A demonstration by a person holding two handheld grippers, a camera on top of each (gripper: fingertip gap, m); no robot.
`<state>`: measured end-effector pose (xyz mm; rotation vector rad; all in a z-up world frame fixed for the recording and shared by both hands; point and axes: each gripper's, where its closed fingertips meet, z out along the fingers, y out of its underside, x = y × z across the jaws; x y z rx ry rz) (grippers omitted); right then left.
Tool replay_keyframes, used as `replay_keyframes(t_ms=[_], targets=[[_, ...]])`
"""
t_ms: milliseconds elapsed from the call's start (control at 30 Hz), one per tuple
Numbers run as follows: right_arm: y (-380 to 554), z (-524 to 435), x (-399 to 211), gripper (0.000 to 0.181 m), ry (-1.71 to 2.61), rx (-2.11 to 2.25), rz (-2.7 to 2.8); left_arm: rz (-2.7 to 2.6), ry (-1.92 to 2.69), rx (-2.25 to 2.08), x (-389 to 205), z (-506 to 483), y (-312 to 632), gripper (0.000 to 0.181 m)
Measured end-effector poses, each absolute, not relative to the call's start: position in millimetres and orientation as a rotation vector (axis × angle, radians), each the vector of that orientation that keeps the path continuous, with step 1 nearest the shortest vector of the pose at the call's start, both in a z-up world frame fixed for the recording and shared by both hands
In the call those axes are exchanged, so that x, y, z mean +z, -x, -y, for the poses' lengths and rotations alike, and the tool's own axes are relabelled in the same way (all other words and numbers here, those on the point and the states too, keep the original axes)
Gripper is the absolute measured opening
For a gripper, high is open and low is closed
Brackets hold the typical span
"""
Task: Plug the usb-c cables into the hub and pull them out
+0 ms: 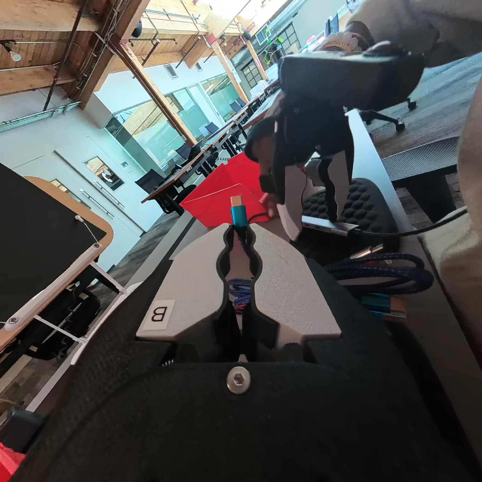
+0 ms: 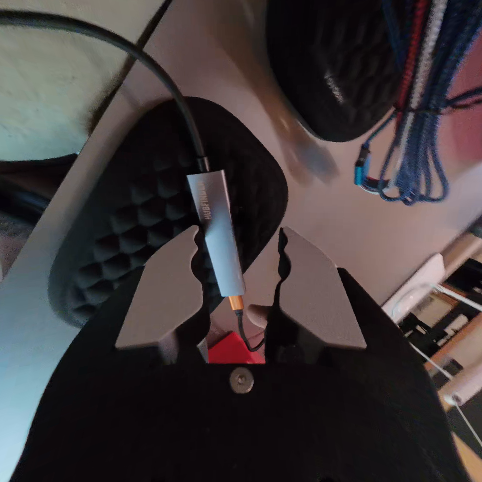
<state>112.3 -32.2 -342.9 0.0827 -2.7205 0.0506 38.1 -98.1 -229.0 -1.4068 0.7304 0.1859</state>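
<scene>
My left gripper (image 1: 238,228) is shut on a teal USB-C plug (image 1: 238,212), whose metal tip sticks out past the fingertips; its blue braided cable runs back between the fingers. The grey hub (image 2: 219,234) lies on a black bumpy pad (image 2: 125,234), with an orange plug (image 2: 236,302) in its near end and a thick black cable (image 2: 167,86) at its far end. My right gripper (image 2: 240,229) is open with its fingers either side of the hub. In the left wrist view the right gripper (image 1: 313,225) stands over the hub (image 1: 328,226), ahead and right of the teal plug.
A red bin (image 1: 221,206) stands just beyond the teal plug. A bundle of braided cables (image 1: 378,271) with teal and orange plugs lies on the grey table to the right, and also shows in the right wrist view (image 2: 417,130). A second black pad (image 2: 326,78) lies beside it.
</scene>
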Motion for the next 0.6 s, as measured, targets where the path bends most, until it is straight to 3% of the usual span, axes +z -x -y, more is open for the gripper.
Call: replay_keyframes(t_ms=[133,267,367,600], targets=[[-115,28,-333,0.054,-0.11,0.155,2.457,-0.72,1.393,0.16,-229,96,-39,0.007],[-116,30,-340,0.023,-0.223,0.23,2.152,-0.729,1.404,0.166,-233,94,-40,0.007],[-101,34,-338,0.023,-0.192,0.239,2.023,-0.78,1.415,0.121,-237,94,-51,0.007],[-88,37,-345,0.023,-0.106,0.281,2.394,-1.016,1.588,0.078,-266,98,-74,0.007]])
